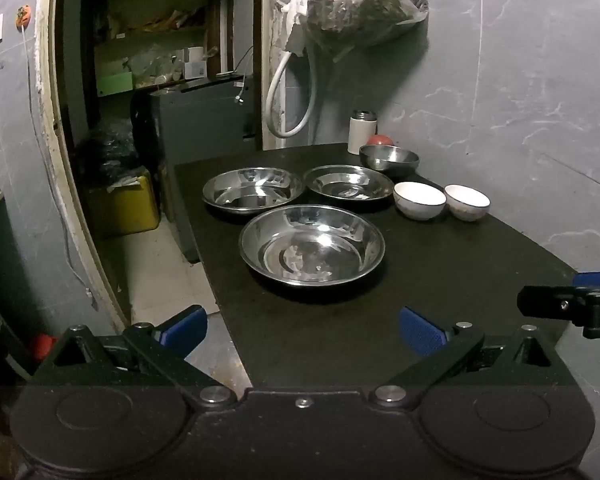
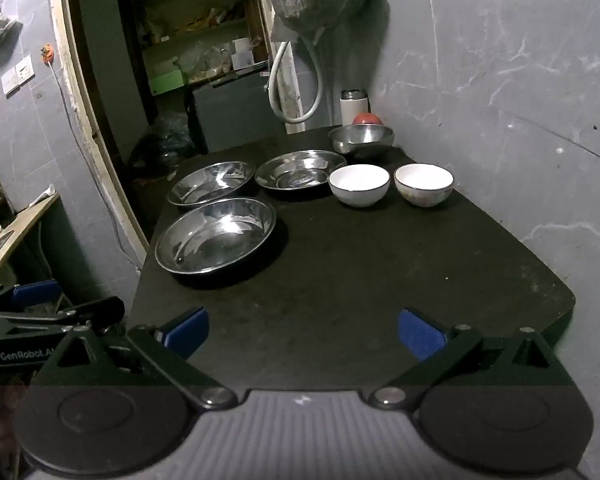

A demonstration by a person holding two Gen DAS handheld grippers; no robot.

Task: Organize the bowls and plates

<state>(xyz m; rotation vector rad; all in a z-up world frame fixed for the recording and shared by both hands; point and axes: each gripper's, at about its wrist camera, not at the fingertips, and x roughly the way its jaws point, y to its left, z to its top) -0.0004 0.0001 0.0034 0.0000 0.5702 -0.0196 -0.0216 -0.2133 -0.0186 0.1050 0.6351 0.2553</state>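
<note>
Three steel plates lie on the black table (image 1: pixel 440 280): a near plate (image 1: pixel 311 245) (image 2: pixel 215 235), a far-left plate (image 1: pixel 253 189) (image 2: pixel 211 182) and a far-right plate (image 1: pixel 349 182) (image 2: pixel 300 169). Behind them stands a steel bowl (image 1: pixel 389 157) (image 2: pixel 361 137). Two white bowls (image 1: pixel 419 200) (image 1: pixel 466 201) sit side by side near the wall, also in the right wrist view (image 2: pixel 359 185) (image 2: pixel 423 184). My left gripper (image 1: pixel 303 330) is open and empty, short of the near plate. My right gripper (image 2: pixel 303 332) is open over bare table.
A white flask (image 1: pixel 361 131) and a red round thing (image 1: pixel 381 139) stand at the table's far end by the wall. A plastic bag (image 1: pixel 360 4) and a white hose (image 1: pixel 296 92) hang above. Left of the table the floor drops away, with a yellow container (image 1: pixel 124 204).
</note>
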